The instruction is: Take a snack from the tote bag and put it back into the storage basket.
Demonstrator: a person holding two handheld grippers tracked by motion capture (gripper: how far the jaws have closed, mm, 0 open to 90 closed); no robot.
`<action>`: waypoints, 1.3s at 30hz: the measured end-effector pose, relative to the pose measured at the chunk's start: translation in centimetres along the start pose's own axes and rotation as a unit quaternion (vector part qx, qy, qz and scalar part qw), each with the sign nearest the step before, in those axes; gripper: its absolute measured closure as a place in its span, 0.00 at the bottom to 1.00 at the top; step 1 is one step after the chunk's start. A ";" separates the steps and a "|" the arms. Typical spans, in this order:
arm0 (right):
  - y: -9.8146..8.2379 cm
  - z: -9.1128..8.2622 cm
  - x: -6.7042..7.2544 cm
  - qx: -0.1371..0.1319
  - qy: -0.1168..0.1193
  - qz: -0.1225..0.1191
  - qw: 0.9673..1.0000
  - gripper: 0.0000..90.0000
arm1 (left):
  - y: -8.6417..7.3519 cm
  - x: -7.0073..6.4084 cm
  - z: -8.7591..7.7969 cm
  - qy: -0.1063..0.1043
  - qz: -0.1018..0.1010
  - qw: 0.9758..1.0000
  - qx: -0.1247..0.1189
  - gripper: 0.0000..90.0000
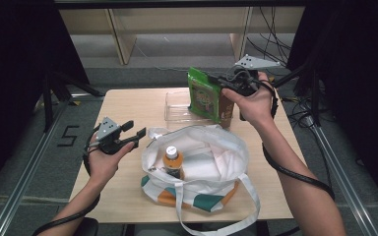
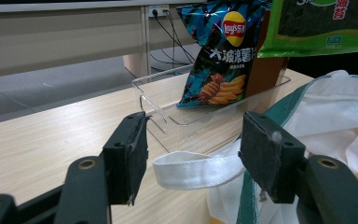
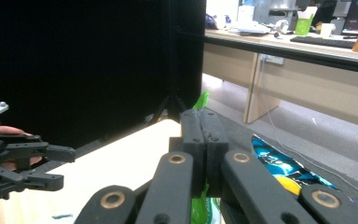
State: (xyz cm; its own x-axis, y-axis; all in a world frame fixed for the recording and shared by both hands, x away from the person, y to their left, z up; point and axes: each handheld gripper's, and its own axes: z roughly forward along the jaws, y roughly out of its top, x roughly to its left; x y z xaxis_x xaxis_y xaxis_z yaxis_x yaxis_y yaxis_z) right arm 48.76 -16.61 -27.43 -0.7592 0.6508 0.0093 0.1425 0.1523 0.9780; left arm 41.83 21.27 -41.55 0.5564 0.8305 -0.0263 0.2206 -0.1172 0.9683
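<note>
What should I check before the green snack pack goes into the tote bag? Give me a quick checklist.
1. Right hand-held gripper shut on the green snack pack: ok, the jaws meet on its top edge in the right gripper view.
2. Pack lifted clear of the clear tray: cannot tell, its lower edge hangs near the tray's rim.
3. Tote bag mouth open: ok, it gapes upward.
4. Room inside the bag: ok, the bottle stands at the left and the right part looks free.
5. Left hand-held gripper holding the bag open: not ok, its jaws are open and the white strap lies between them ungripped.
</note>
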 end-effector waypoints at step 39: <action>-1.8 4.3 -2.6 0.017 -0.038 0.038 0.998 1.00 | 0.0 0.1 0.0 0.001 0.000 1.000 -0.002 0.45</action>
State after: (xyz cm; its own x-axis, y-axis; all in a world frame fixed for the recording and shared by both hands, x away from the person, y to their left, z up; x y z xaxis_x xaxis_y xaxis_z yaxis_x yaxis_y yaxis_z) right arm 53.16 -15.38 -30.08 -0.6957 0.7153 0.0655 0.2192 0.1246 0.9677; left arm 41.84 21.38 -41.54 0.5554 0.8311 -0.0263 0.2182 -0.1152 0.9691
